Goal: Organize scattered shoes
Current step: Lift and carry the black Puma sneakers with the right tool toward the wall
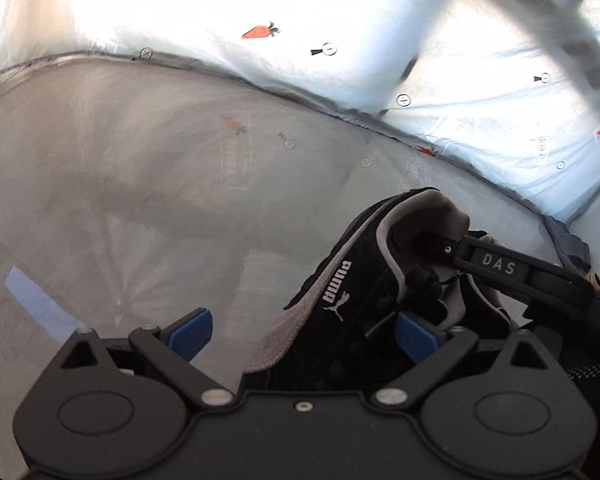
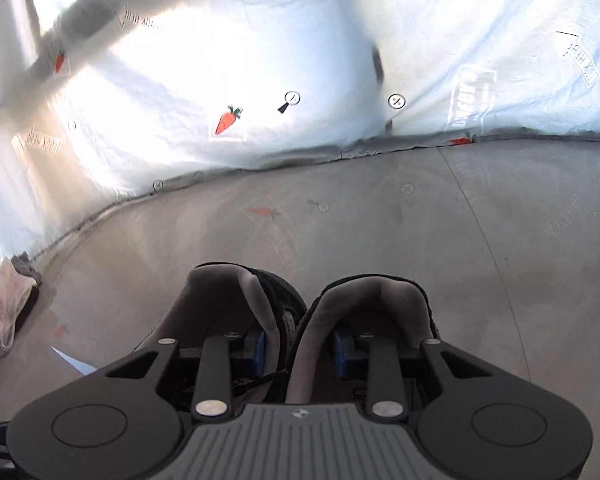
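A pair of black Puma sneakers with grey stripes and grey linings sits on a grey shelf floor. In the right wrist view my right gripper (image 2: 300, 350) is shut on the adjoining inner collars of both sneakers (image 2: 300, 320), one finger inside each shoe. In the left wrist view the near sneaker (image 1: 340, 300) stands heel up at the right. My left gripper (image 1: 302, 334) is open, its left pad (image 1: 190, 334) free over the floor and its right pad (image 1: 414, 332) against the shoe's opening. The right gripper's arm marked DAS (image 1: 500, 268) reaches into the shoe.
A translucent plastic cover printed with carrots (image 2: 228, 120) forms the back wall. Its seam (image 2: 260, 168) meets the grey floor (image 2: 380, 232). A beige shoe (image 2: 8, 308) lies at the far left. A blurred grey bar (image 1: 572, 32) crosses the upper right.
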Tool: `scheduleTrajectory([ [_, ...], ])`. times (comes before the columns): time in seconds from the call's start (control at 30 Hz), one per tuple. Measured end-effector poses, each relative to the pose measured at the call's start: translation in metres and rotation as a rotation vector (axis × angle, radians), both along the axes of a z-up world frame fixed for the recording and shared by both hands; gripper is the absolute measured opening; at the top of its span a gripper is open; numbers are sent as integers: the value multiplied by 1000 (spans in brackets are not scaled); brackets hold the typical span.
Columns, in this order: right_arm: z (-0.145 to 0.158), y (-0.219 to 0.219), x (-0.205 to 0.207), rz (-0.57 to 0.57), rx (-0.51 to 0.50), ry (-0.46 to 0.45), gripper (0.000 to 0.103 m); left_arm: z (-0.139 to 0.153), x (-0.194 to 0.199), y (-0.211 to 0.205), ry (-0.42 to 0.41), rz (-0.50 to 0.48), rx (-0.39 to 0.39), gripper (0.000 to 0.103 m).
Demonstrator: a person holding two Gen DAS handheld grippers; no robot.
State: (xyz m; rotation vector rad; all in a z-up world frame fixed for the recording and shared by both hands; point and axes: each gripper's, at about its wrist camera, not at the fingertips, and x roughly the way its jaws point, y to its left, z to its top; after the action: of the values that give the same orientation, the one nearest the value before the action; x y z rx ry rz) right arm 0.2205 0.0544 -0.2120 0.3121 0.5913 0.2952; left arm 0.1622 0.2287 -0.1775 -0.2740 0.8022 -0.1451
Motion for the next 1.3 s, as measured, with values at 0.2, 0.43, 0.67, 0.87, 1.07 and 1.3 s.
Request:
scheduleTrajectory([
  [0.2, 32, -43, -41, -53, -15, -249, 32, 26, -5, -36, -88, -68, -9, 99],
  [0.43, 68, -111, -50, -170, -27, -476, 29, 38, 2, -112, -144, -159, 72, 99],
  [0.67, 82, -221, -56, -336, -10, -505, 29, 35, 0, -217, -175, -290, 84, 99],
  [0.87, 73, -318, -77, -442, -98, -521, 29, 32, 8, -323, -183, -454, 121, 99],
  [1.07, 51, -420, -90, -559, -159, -491, 29, 21, 26, -428, -176, -584, 123, 99],
  [1.3, 38, -513, -87, -624, -209, -456, 29, 5, 61, -520, -138, -656, 144, 99],
])
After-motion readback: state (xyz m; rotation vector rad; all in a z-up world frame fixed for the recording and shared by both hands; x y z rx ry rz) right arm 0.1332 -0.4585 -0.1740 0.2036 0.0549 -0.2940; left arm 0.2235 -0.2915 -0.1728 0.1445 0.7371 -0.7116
